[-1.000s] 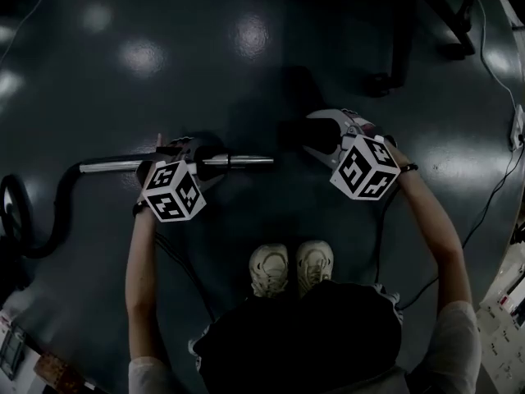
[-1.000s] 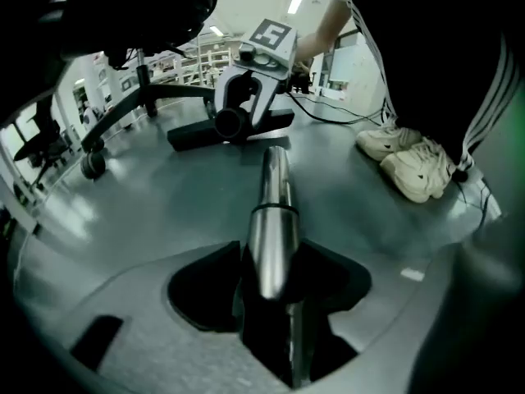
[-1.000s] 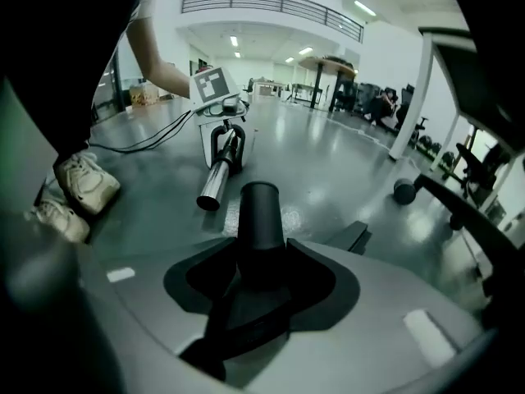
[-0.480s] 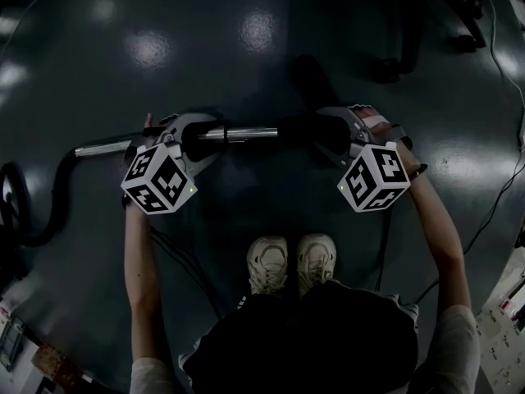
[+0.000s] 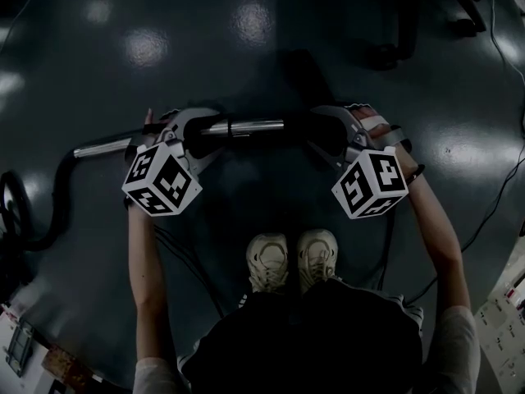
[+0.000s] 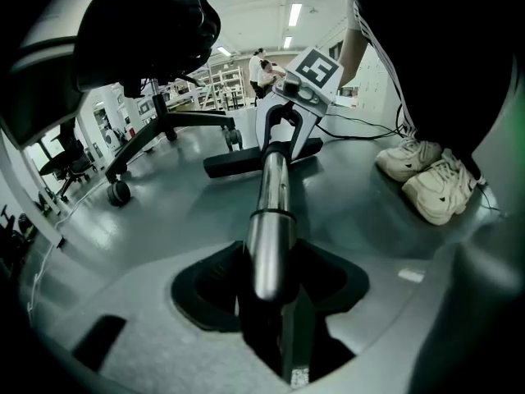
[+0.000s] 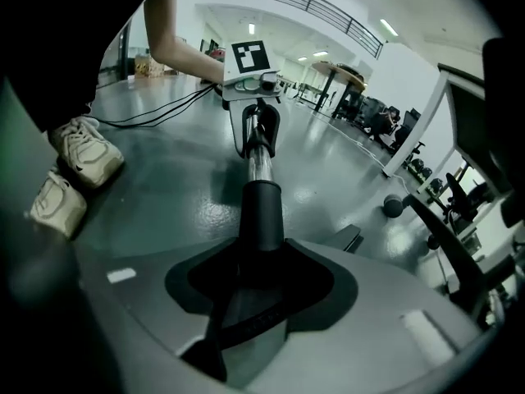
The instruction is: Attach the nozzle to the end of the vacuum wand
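The wand (image 5: 254, 126) lies left of the nozzle (image 5: 300, 129); shoes (image 5: 294, 261) behind both.

- L tool (image 5: 203, 131): jaws just been closing, clamped on wand (image 6: 271, 220).
- R tool (image 5: 324, 130): jaws just been closing, gripping nozzle (image 7: 261, 216).
- L forearm (image 5: 141, 253), R forearm (image 5: 439, 236) stretched fwd, tools angled inward.

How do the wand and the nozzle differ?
The wand is shiny metal, the nozzle matte black. The wand is slimmer than the nozzle's round end. The wand sits left, the nozzle right. Both lie in one line, end to end, held clear of the floor.
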The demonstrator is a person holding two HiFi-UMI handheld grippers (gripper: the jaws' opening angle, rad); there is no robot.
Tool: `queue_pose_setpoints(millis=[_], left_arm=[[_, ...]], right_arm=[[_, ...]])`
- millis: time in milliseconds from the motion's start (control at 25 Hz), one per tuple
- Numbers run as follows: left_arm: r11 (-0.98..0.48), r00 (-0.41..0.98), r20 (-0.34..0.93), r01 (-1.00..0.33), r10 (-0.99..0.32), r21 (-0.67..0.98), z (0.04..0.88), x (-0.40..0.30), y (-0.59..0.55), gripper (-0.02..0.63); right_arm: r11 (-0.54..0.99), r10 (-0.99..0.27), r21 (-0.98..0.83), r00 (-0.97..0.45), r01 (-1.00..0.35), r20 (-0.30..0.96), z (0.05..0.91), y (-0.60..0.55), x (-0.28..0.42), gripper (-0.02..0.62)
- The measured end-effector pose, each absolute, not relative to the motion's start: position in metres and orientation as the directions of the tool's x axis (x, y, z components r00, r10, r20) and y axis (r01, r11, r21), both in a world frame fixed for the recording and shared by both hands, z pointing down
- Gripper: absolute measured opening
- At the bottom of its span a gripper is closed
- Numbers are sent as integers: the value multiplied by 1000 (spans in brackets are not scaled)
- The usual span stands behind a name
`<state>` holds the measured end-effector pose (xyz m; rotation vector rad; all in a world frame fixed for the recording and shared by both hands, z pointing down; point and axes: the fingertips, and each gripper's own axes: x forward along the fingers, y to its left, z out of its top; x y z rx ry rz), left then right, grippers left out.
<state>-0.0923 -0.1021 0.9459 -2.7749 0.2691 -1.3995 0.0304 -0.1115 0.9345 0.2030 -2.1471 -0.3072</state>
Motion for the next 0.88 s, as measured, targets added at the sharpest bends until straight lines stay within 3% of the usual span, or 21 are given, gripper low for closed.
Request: queue_pose_setpoints(millis=[360,600,880], left_arm=[[-978,605,771,-169,-201,-123,939,-90,-115,206],[-985,692,701,-143,-173,-102,924,-63,-113,172],[-964,584,776,-42,-237,-263,929,-73,-106,191]], right_arm=[[948,-275,317,-572,-28,773,911,-120,18,179],[979,-148,205,-629,18,763,912,-116,6,179],[981,-133,193,-654,21,744,914,-111,-2,178]])
